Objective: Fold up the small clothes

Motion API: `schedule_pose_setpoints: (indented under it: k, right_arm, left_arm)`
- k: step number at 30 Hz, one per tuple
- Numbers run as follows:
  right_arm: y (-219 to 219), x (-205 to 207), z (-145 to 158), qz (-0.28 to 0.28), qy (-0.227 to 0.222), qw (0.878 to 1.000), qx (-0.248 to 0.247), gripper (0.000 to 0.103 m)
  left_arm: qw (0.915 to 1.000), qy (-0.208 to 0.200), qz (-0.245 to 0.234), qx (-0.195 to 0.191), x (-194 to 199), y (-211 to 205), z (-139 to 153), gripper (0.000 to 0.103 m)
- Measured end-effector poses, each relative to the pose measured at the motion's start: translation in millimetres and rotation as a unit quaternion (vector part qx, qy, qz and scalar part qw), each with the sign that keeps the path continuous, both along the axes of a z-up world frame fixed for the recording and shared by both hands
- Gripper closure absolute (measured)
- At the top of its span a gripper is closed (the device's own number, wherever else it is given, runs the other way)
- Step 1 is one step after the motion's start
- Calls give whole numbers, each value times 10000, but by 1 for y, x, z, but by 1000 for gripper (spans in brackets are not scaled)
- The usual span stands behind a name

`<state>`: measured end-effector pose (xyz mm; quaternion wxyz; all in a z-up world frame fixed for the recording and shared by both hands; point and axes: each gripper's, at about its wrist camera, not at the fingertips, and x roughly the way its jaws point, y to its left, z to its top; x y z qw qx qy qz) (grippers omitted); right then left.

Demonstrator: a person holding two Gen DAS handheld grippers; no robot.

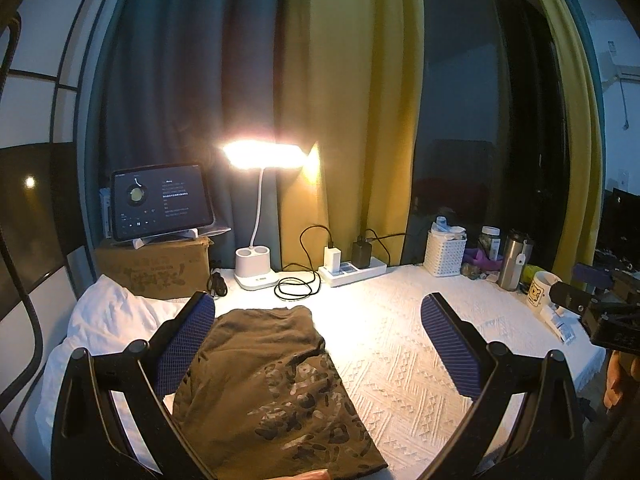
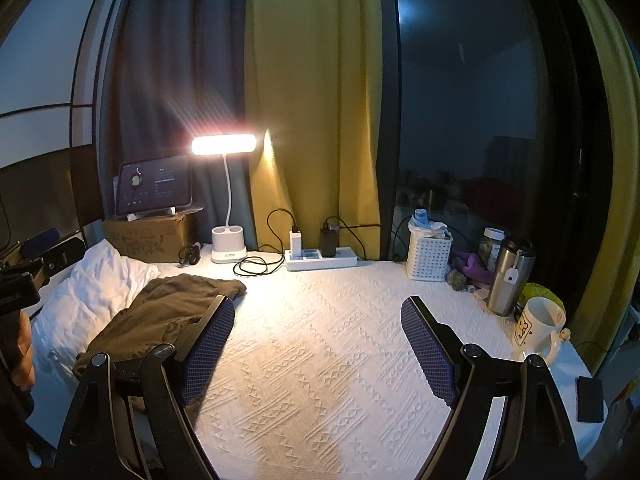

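The shirt [image 1: 276, 384], an olive one with a camouflage print, lies on the white textured table [image 1: 400, 344] at the left, its far hem near the cable [image 1: 298, 284] at 12 o'clock and its left edge against a white pillow [image 1: 104, 312]. It looks partly folded: a long narrow strip with straight side edges, and a top layer that seems turned over across the middle. Whether the sleeves are tucked under cannot be told. As a judgement, the lengthwise folds are done and the crosswise fold, near end to far end, is left.

The left gripper [image 1: 320, 344] hovers over the shirt with its fingers wide, holding nothing; the cloth sits below its left finger [image 1: 184, 344]. The right gripper [image 2: 318, 344] hangs above bare table at 3 o'clock from the shirt [image 2: 160, 312], fingers likewise wide and empty.

A lamp [image 1: 260, 156] glows at 12 o'clock, with a power strip [image 1: 352, 270], basket [image 1: 444, 254], flask [image 1: 514, 260] and mug [image 1: 542, 288] along the far and right edges, well apart from the shirt.
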<state>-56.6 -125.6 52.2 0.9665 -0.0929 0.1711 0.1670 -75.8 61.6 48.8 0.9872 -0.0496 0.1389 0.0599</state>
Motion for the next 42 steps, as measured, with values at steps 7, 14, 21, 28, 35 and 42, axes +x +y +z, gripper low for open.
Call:
schedule_pose_setpoints:
  k: [7, 14, 21, 28, 35, 42]
  right_arm:
    - [-2, 0, 0, 7, -17, 10000, -20, 16]
    - [0, 0, 0, 0, -14, 10000, -35, 16]
    - [-3, 1, 0, 39, 22, 10000, -64, 16]
    - [-5, 2, 0, 48, 16, 10000, -66, 16]
    - [-5, 1, 0, 41, 4, 10000, -66, 16]
    - [-4, 0, 1, 35, 2, 10000, -71, 16]
  left_arm:
    - [10000, 6, -9, -26, 1, 1, 0, 1]
    - [10000, 3, -3, -37, 1, 1, 0, 1]
    - [10000, 17, -23, -85, 0, -2, 0, 1]
    - [10000, 26, -55, -76, -1, -6, -1, 1]
    - [9999, 39, -76, -82, 0, -7, -1, 1]
    - [9999, 102, -12, -14, 2, -11, -1, 1]
